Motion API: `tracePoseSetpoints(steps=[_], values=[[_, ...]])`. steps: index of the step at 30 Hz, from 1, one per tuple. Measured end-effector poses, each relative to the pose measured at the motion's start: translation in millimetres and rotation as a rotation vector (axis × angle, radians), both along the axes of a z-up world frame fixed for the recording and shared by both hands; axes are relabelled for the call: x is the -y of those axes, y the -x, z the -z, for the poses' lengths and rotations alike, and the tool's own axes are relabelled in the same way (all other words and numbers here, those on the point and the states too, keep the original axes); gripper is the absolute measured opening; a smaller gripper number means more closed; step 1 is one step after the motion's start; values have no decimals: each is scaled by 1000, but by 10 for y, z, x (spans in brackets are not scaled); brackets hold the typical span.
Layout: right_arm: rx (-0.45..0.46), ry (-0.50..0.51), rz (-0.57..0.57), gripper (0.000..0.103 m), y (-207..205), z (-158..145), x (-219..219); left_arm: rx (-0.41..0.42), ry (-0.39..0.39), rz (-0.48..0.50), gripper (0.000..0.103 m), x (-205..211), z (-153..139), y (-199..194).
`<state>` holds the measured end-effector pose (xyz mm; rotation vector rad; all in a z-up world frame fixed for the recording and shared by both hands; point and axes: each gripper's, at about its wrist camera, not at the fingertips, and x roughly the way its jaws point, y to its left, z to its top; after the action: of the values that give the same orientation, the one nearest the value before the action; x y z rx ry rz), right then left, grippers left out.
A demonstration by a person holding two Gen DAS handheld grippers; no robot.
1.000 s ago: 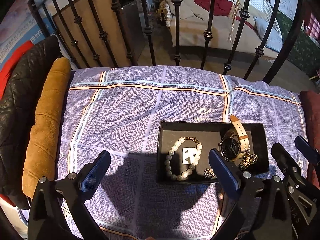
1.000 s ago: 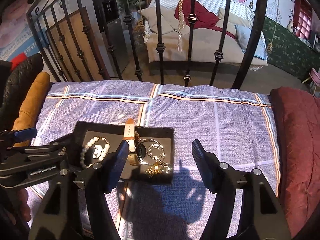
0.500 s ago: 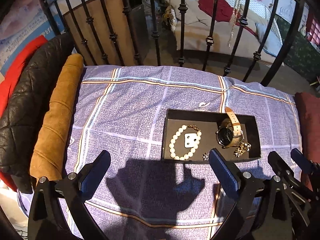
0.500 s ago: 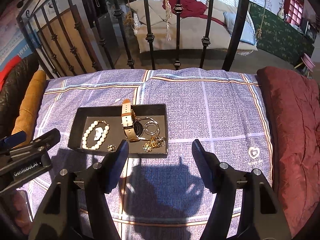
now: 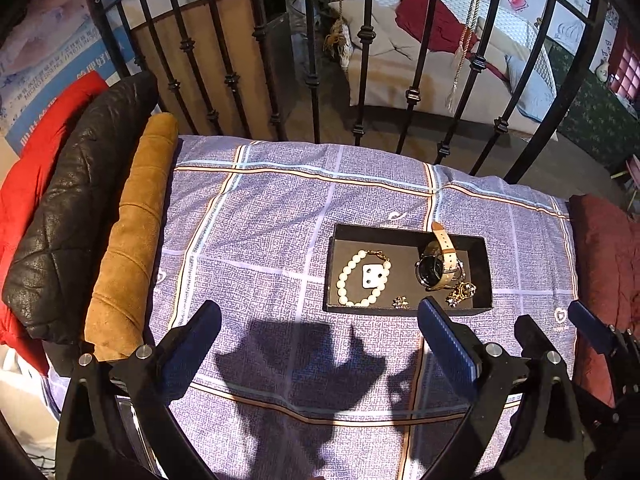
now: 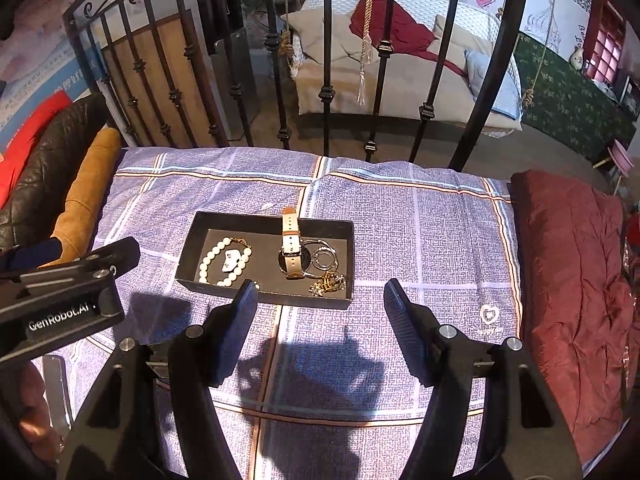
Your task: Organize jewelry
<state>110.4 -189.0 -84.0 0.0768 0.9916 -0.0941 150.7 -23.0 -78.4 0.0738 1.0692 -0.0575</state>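
A shallow black tray (image 5: 408, 230) (image 6: 264, 220) lies on the purple checked bedspread. Inside it are a white pearl bracelet (image 5: 347, 276) (image 6: 212, 258) around a small white earring card (image 5: 373, 276) (image 6: 231, 261), a tan-strapped watch (image 5: 438, 258) (image 6: 290, 246), silver rings (image 6: 324, 258), a gold chain tangle (image 5: 460, 293) (image 6: 328, 282) and a small brooch (image 5: 400, 301). My left gripper (image 5: 320, 322) hangs open above the bedspread, nearer than the tray. My right gripper (image 6: 320, 296) is open too, hovering before the tray's near rim, empty.
A black iron railing (image 5: 360, 80) closes off the far edge of the bed. Tan (image 5: 128, 240), black quilted (image 5: 76, 208) and red cushions line the left side. A dark red quilt (image 6: 576, 280) lies along the right. A hand (image 6: 36, 412) shows at lower left.
Both grippers have risen and pulled back from the tray, which now looks smaller and farther off. Their jaws stay as wide as before. The jewelry has not moved.
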Motion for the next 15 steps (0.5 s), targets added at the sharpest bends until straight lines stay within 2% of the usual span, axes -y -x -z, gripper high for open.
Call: tracePoseSetpoints(steps=[15], values=[[-18, 11, 22, 66, -67, 3, 37, -8, -22, 32, 96, 33, 25, -3]])
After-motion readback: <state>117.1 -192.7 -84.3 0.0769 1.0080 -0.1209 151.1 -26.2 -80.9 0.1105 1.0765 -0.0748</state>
